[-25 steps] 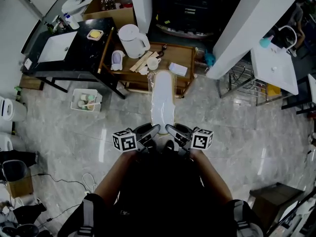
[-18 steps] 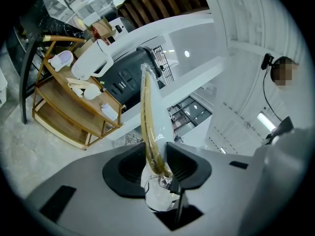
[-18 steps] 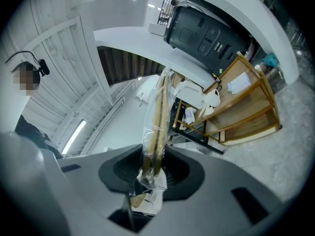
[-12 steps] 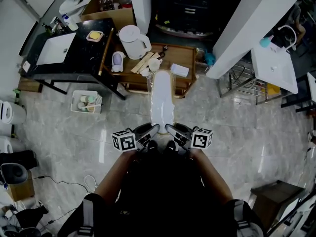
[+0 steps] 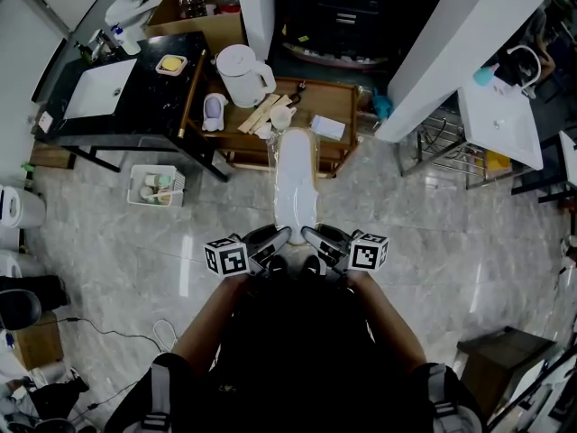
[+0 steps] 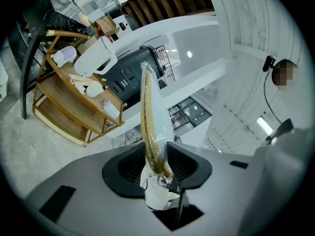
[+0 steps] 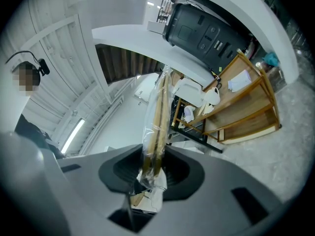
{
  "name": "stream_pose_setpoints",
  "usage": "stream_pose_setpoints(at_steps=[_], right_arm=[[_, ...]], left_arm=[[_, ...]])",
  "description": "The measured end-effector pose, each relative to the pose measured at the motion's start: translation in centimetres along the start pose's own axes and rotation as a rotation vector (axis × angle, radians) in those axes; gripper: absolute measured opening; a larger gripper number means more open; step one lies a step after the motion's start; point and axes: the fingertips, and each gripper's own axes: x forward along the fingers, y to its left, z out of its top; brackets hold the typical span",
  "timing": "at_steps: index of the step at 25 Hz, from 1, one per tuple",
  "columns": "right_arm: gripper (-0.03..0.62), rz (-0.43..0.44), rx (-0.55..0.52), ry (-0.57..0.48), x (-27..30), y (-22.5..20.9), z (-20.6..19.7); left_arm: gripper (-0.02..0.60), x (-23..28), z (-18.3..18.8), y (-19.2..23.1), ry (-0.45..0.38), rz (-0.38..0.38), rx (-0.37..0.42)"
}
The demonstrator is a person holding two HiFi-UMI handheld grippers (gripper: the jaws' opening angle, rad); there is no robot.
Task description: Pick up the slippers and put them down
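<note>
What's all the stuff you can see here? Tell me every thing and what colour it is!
slippers: one plastic-wrapped pack, white with tan edges, held out in front of the person, above the floor
shelf: one, wooden, just beyond the slippers
jug: one, white, on the shelf's left side
counter: one, black, left of the shelf
sink: one, white, set in the counter
basket: one, white, on the floor by the counter
floor: one, grey marble tiles, under everything
left gripper: one, grey, shut on the slippers' near end
right gripper: one, grey, shut on the same end
</note>
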Motion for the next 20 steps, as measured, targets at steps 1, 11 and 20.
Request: stream_pose_setpoints(at_steps=[1,11,20], right_arm=[[0.115,-0.001,0.000,0.001,0.0,0.0,0.0],[0.115,-0.024,0.002,0.014,0.2,-0.1,-0.7],[0.115,-0.056,0.020,0.003,1.0,0.1,-2.0]], left_arm=[[0.138,0.0,0.0,0.0,0.001,0.000,-0.001],[0.138,-0.4,-0.5,0.4,0.009,-0.012,-0.020],[0.138,-1.7,-1.0,1.3,0.042,-0.019,-0.033]])
